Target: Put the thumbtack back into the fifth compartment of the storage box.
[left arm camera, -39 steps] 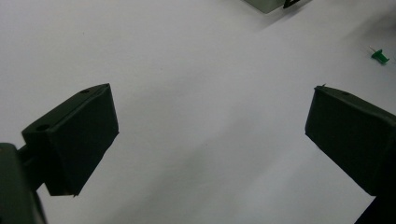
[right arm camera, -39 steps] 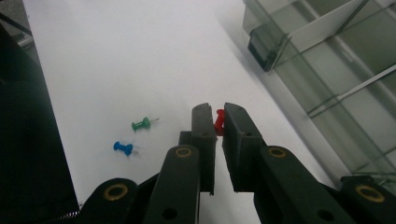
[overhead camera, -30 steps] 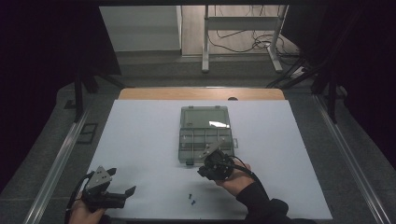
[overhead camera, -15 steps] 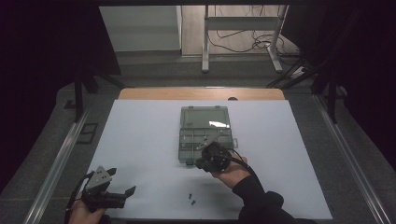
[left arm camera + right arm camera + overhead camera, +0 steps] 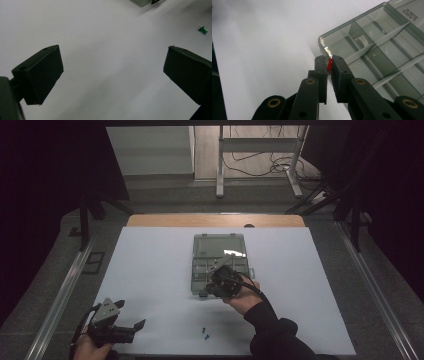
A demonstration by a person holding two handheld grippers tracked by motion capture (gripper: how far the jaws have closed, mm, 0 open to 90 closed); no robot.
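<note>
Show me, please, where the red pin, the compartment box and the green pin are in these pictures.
red pin (image 5: pixel 329 64): right gripper view, its red head clamped between the jaws.
compartment box (image 5: pixel 321 39): right gripper view, its near corner rim.
green pin (image 5: pixel 203 30): left gripper view, its green head on the table.
</note>
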